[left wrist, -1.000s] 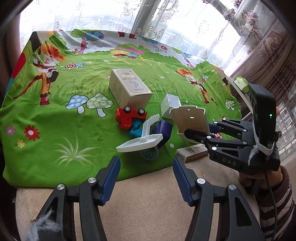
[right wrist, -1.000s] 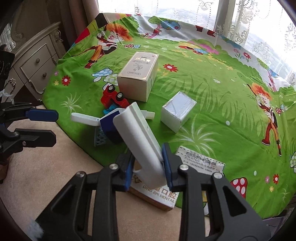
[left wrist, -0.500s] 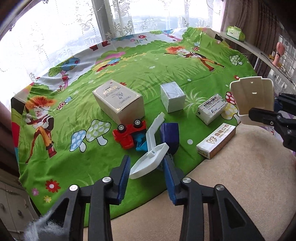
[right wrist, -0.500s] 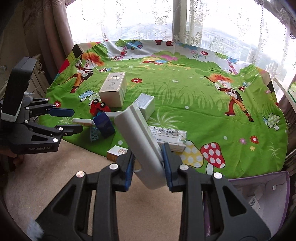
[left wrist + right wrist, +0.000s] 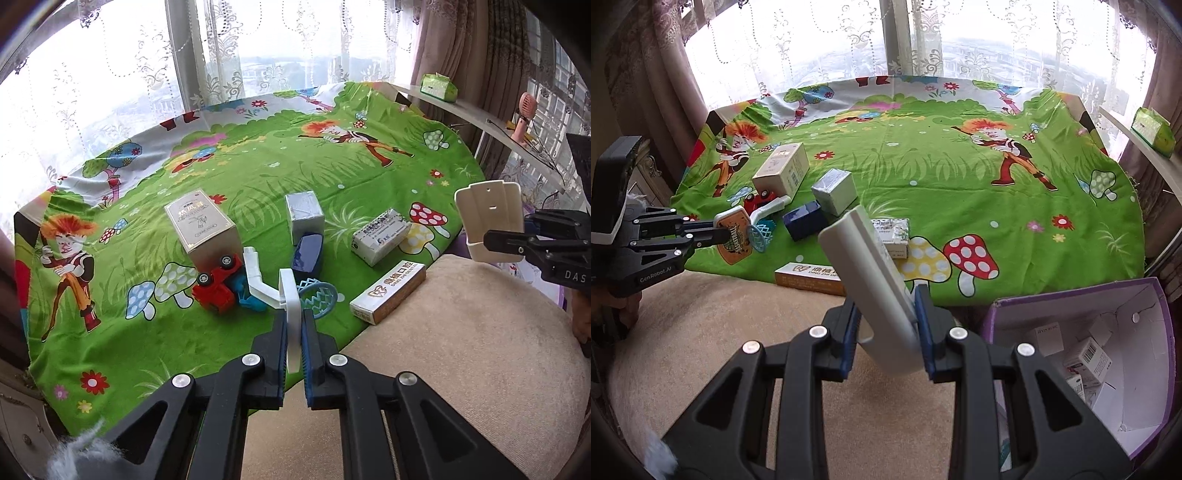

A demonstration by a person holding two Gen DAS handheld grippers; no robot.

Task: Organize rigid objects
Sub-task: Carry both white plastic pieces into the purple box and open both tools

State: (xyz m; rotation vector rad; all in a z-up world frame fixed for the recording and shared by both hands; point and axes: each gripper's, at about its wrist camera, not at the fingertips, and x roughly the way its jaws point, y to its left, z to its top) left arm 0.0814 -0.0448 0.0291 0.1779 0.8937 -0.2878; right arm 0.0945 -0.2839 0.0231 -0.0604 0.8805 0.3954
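Change since a second ago: left gripper (image 5: 294, 345) was open and short of the pile; it is now clamped on the backboard of the toy basketball hoop (image 5: 291, 314), seen edge-on in its own view.
Hoop position: backboard between the blue pads, teal net (image 5: 317, 298) hanging to one side, white stand (image 5: 258, 275) reaching toward the red toy car (image 5: 217, 286); whether it has left the cloth I cannot tell.
Right gripper (image 5: 886, 345): clenched on the white plastic holder (image 5: 875, 284), carried away from the pile and now above the beige cushion (image 5: 720, 332), beside the purple box (image 5: 1078, 299).
Purple box: open, with small cartons already inside.
Left on the green cloth (image 5: 258, 177): tan box (image 5: 201, 229), silver box (image 5: 304, 216), dark blue box (image 5: 307, 253), white carton (image 5: 380, 236), long toothpaste box (image 5: 388, 291) at the edge.
Meaning for the task: both hands are loaded, so two items look ready to go into the purple box; the holder is nearest.
Risk: the hoop stand may snag the car on lifting.
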